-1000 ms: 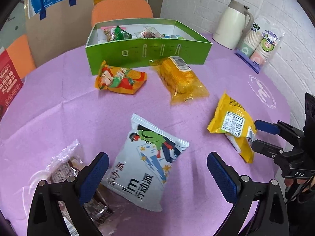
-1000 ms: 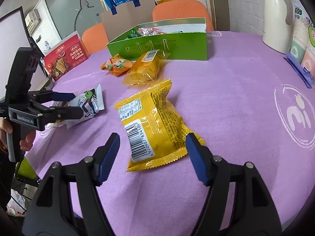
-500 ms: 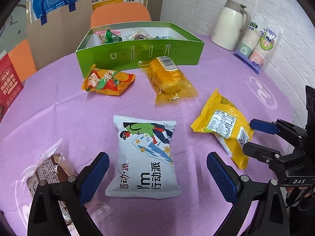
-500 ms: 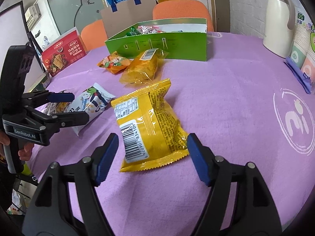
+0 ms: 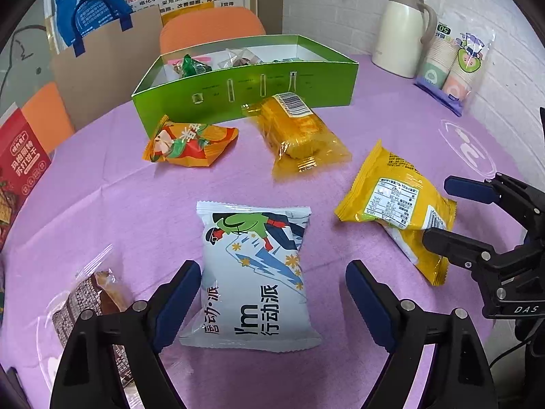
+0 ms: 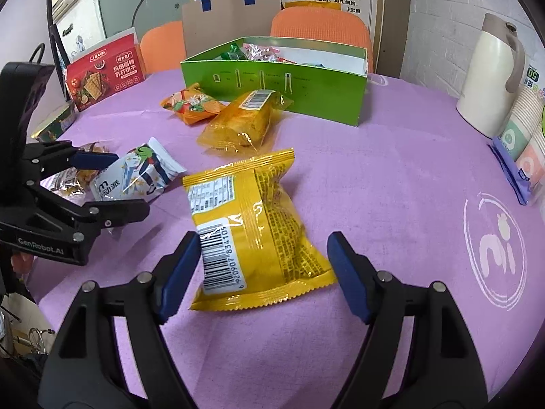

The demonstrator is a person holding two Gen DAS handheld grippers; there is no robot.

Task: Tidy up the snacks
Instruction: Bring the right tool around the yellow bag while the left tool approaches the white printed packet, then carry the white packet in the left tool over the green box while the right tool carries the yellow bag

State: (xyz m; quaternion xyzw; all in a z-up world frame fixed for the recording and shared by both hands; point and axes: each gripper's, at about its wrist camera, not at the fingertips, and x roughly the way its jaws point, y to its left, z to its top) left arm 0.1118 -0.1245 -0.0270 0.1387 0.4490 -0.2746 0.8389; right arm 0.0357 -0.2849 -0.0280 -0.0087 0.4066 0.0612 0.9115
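Observation:
A white snack packet [image 5: 252, 272] with a cartoon figure lies flat on the purple tablecloth between the jaws of my left gripper [image 5: 272, 298]. Those jaws are closing and neither pad presses on it. A yellow snack packet [image 6: 259, 218] lies between the jaws of my right gripper [image 6: 262, 274], which are opening and stand just clear of its edges. Each gripper shows in the other's view: the left gripper [image 6: 126, 184] and the right gripper [image 5: 439, 209]. The open green box [image 5: 245, 92] at the back holds several small snacks.
An orange packet [image 5: 187, 143] and a clear yellow-wrapped cake pack [image 5: 296, 133] lie in front of the box. A brown snack in clear wrap [image 5: 88, 300] lies by my left finger. A thermos [image 5: 402, 34], paper cups [image 5: 449, 68] and a red cracker box [image 6: 102, 71] ring the table.
My left gripper has swung so that the white packet lies squarely between its jaws, which have narrowed. The right gripper has drawn closer over the yellow packet.

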